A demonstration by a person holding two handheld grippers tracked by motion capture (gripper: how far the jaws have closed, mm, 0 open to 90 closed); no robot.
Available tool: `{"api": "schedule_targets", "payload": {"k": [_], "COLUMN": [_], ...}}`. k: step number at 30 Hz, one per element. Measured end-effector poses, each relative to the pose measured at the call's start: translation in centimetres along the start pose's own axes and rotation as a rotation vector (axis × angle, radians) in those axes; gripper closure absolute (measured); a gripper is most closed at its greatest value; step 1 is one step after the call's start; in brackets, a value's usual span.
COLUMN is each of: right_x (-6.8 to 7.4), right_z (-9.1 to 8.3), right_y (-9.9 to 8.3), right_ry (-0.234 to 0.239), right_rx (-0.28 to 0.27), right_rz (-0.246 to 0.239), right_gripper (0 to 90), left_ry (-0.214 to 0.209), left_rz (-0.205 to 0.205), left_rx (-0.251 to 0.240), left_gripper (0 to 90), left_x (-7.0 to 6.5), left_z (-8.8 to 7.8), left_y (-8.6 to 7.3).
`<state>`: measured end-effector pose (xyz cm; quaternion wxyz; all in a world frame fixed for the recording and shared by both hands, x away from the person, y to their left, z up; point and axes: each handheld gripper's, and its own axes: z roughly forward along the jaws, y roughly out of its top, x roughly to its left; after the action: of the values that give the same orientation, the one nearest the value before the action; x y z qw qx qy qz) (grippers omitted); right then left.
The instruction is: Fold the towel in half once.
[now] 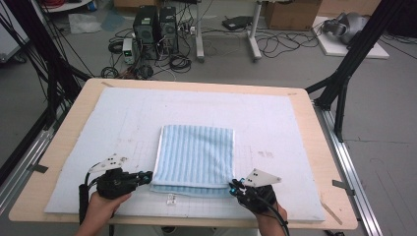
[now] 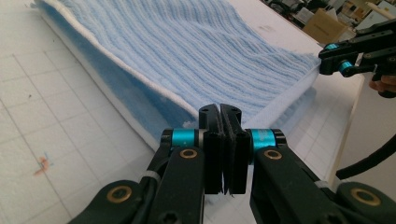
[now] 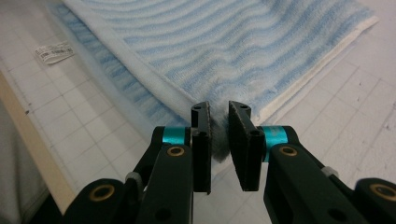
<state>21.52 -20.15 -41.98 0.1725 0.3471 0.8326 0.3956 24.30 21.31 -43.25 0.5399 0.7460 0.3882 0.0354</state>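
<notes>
The left gripper (image 2: 222, 122) is clamped on the near left corner of the blue striped towel (image 1: 195, 156); the right gripper (image 3: 220, 122) is clamped on its near right corner. The upper layer is held raised. The folded towel is laid mid-mat on the white gridded mat (image 1: 275, 123), a small tag (image 1: 171, 199) near its front edge.

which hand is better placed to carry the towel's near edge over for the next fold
Neither alone; it looks like a two-handed move. The left tool is shut on the blue towel's near left corner, and the right tool is shut on its near right corner. Both corners are lifted off the white mat.
</notes>
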Motion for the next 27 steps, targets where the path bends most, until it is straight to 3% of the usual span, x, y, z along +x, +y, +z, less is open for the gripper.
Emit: {"api": "schedule_targets", "payload": {"k": [6,10,12,14,16,18,19,23,25,27], "right_x": [0.5,0.6,0.6,0.6,0.3,-0.1,-0.2,-0.4,-0.3,0.1], "right_z": [0.3,0.4,0.6,0.8,0.5,0.2,0.1,0.9,2.0,3.2], "right_y": [-0.3,-0.7,-0.8,-0.9,-0.9,-0.7,-0.6,0.2,0.7,0.9], "right_ry": [-0.004,0.005,0.019,0.002,-0.016,-0.031,-0.034,-0.027,0.008,0.038], "right_rx": [0.041,0.059,0.083,0.104,0.077,0.035,0.013,-0.044,-0.033,0.011], "right_rz": [-0.011,0.015,0.021,0.032,0.052,0.08,0.082,0.076,0.056,0.022], "right_gripper": [79.2,79.0,72.9,64.2,56.8,54.1,54.1,62.8,68.6,70.9], "left_ry": [-0.002,-0.002,-0.003,0.007,0.019,0.063,0.085,0.111,0.109,0.112], "left_rz": [-0.006,-0.015,-0.013,-0.011,-0.009,-0.008,0.0,0.02,0.031,0.033], "left_rx": [0.032,0.066,0.082,0.083,0.077,0.065,0.059,0.018,0.007,0.002], "left_gripper": [88.9,88.9,88.9,88.9,88.5,70.9,64.7,62.2,62.4,62.7], "left_x": [-0.1,0.0,0.0,0.1,0.3,0.5,0.6,1.0,1.1,1.4], "left_z": [-0.4,-0.3,-0.3,-0.5,-0.5,-0.4,-0.4,-0.1,0.2,0.6], "left_y": [-0.8,-1.4,-1.5,-1.5,-1.4,-1.1,-0.9,0.2,0.7,1.2]}}
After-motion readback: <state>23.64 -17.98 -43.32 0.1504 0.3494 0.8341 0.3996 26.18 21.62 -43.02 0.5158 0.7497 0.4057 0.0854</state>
